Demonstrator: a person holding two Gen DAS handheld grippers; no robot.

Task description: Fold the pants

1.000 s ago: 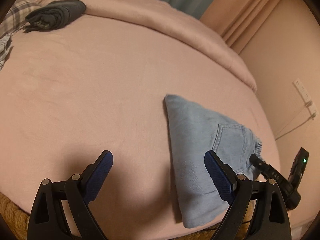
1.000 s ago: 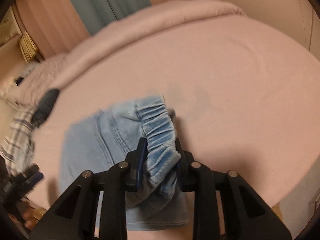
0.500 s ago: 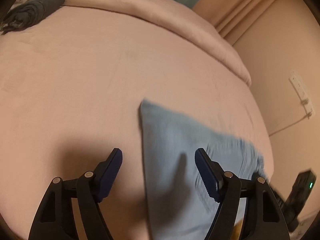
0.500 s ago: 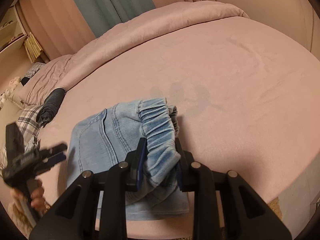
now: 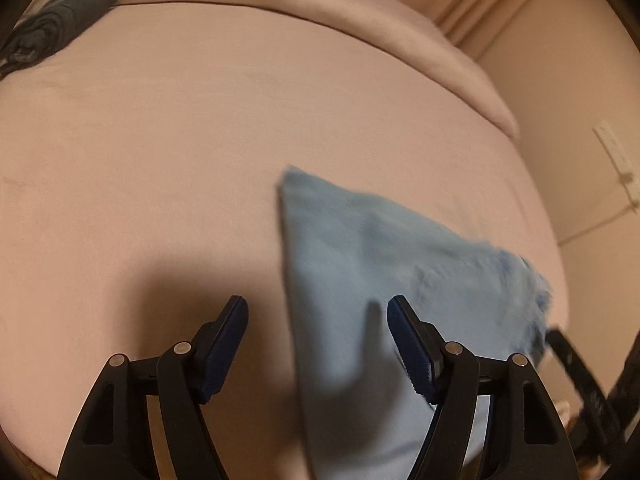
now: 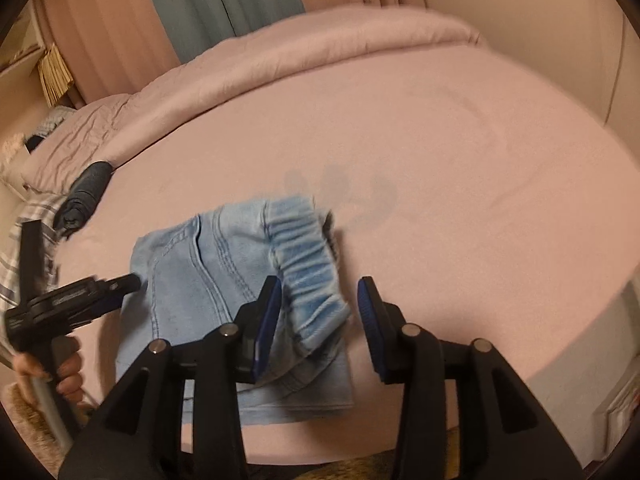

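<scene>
The light blue denim pants (image 6: 208,280) lie folded in a compact stack on the pink bed (image 6: 440,160), near its front edge; they also show in the left wrist view (image 5: 380,264). The elastic waistband (image 6: 308,268) lies on top, between my right gripper's open jaws. My right gripper (image 6: 318,316) is open, and the band rests against its left finger. My left gripper (image 5: 318,340) is open just above the stack's left folded edge. It shows in the right wrist view (image 6: 100,292), its tips at the stack's left side.
A rolled dark garment (image 5: 60,20) lies at the bed's far left, also seen in the right wrist view (image 6: 86,196), beside plaid cloth (image 6: 28,232). A folded pink duvet (image 6: 300,52) runs along the back. A wall with an outlet (image 5: 612,148) is to the right.
My right gripper has opened and let go of the waistband, which now rests on the stack. My left gripper has moved in closer over the stack's left edge.
</scene>
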